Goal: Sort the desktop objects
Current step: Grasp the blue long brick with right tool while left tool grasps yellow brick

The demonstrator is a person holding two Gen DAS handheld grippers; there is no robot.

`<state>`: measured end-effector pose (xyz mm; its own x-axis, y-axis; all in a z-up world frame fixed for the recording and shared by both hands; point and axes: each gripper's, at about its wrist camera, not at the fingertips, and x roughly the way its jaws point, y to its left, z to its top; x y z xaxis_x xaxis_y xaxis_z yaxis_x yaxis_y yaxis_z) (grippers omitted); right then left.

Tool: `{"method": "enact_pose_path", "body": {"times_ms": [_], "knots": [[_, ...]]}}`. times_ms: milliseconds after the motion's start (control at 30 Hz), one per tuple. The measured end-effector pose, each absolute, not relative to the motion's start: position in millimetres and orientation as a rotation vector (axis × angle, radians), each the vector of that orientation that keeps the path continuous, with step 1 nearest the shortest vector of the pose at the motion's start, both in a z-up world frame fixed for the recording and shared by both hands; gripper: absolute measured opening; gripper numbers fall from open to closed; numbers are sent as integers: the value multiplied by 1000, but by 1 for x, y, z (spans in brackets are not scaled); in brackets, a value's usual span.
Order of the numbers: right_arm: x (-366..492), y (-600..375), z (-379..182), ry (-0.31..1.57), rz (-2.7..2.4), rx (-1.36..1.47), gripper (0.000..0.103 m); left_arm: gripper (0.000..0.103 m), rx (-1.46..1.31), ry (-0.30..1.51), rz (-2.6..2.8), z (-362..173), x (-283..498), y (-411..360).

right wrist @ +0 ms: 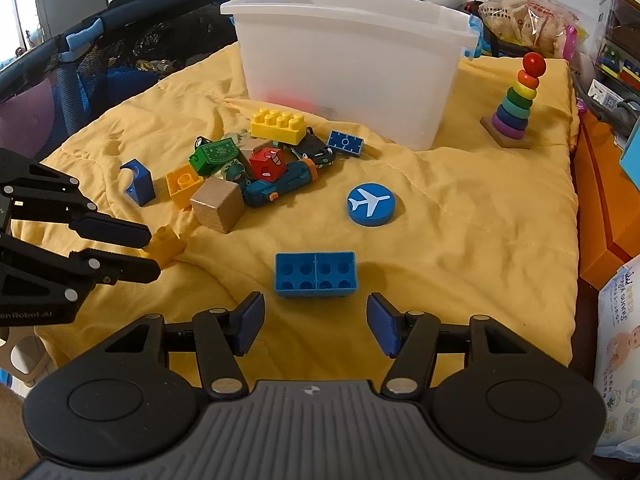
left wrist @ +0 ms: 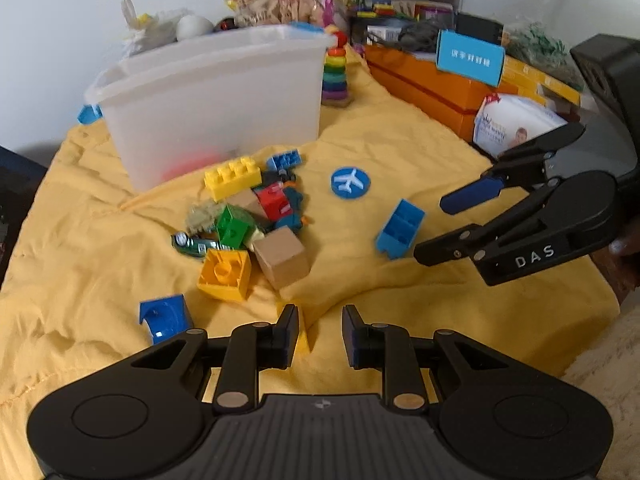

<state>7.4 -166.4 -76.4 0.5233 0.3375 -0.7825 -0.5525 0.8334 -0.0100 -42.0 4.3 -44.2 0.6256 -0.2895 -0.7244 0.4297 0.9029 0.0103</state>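
Note:
A pile of toy blocks (left wrist: 248,216) lies on the yellow cloth (left wrist: 80,240) in front of a clear plastic bin (left wrist: 212,96). A blue brick (right wrist: 315,274) lies upside down just ahead of my open right gripper (right wrist: 316,322); it also shows in the left wrist view (left wrist: 400,229). A blue airplane disc (right wrist: 371,204) sits beyond it. My left gripper (left wrist: 320,336) is open and empty; a small yellow brick (right wrist: 165,242) lies at its fingertips. A wooden cube (left wrist: 282,256), a yellow square block (left wrist: 224,274) and a blue arch block (left wrist: 165,316) lie near it.
A rainbow ring stacker (right wrist: 516,104) stands at the right of the bin. Orange boxes (left wrist: 440,88), a tissue pack (left wrist: 516,124) and cluttered shelves line the right side. A dark mesh playpen (right wrist: 100,40) stands to the left beyond the cloth.

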Motion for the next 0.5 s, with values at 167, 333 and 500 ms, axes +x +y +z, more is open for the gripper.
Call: {"method": "enact_pose_path", "body": {"times_ms": [167, 333, 500], "knots": [[9, -169, -75, 858, 540, -276, 61, 27, 174, 728, -360, -33, -45, 11], [7, -161, -68, 797, 577, -348, 59, 27, 77, 803, -335, -45, -32, 29], [30, -158, -53, 756, 560, -312, 44, 27, -5, 849, -334, -56, -23, 34]]}}
